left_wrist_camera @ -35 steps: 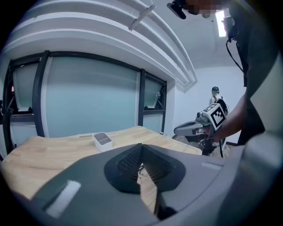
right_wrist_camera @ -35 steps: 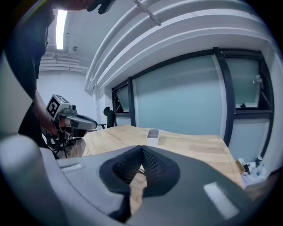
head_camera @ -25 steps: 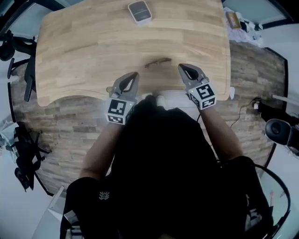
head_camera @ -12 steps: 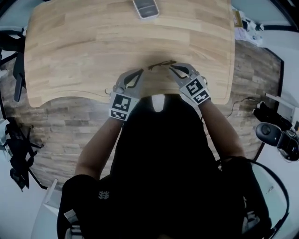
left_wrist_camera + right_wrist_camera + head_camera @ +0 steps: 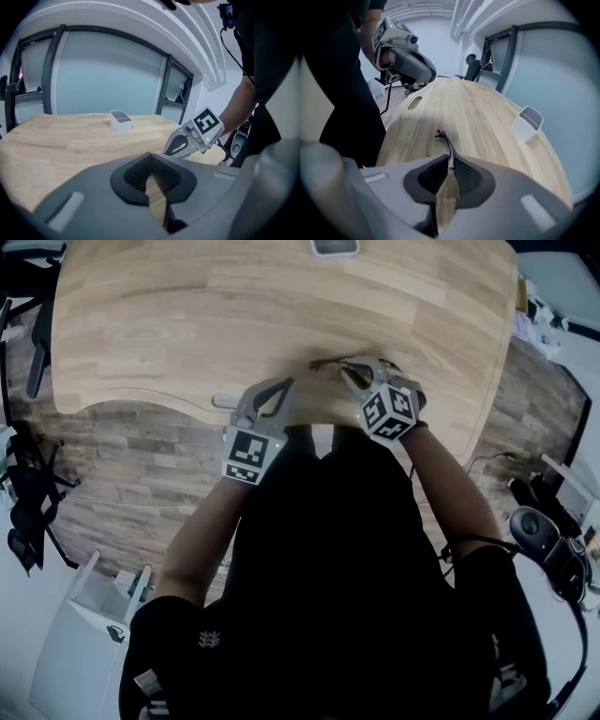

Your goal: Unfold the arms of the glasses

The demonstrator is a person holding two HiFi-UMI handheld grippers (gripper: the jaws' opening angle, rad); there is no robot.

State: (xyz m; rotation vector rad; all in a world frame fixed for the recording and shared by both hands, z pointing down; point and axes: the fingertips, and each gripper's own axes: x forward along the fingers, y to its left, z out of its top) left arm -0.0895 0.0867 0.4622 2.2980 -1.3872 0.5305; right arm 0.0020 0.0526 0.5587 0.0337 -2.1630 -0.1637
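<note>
Thin dark glasses (image 5: 326,362) lie folded on the wooden table (image 5: 187,324) near its front edge. In the right gripper view the glasses (image 5: 444,139) run straight into the gap of my right gripper (image 5: 450,161). Its jaws have just been opening a little, and the near end of the frame sits between the fingertips without being clearly pinched. In the head view the right gripper (image 5: 349,367) tilts down onto the glasses' right end. My left gripper (image 5: 277,385) hovers just left of them, apart from the frame. The left gripper (image 5: 150,161) is shut with nothing in it.
A small white container (image 5: 333,247) stands at the table's far side, also visible as the container (image 5: 527,123) right of the glasses. A cable slot (image 5: 414,102) is cut near the table's front edge. An office chair (image 5: 472,65) stands beyond the far end.
Both grippers have come down toward the table. The right one has rolled, tipped downward and closed in on the glasses' end. The left one has sunk slightly beside them.
</note>
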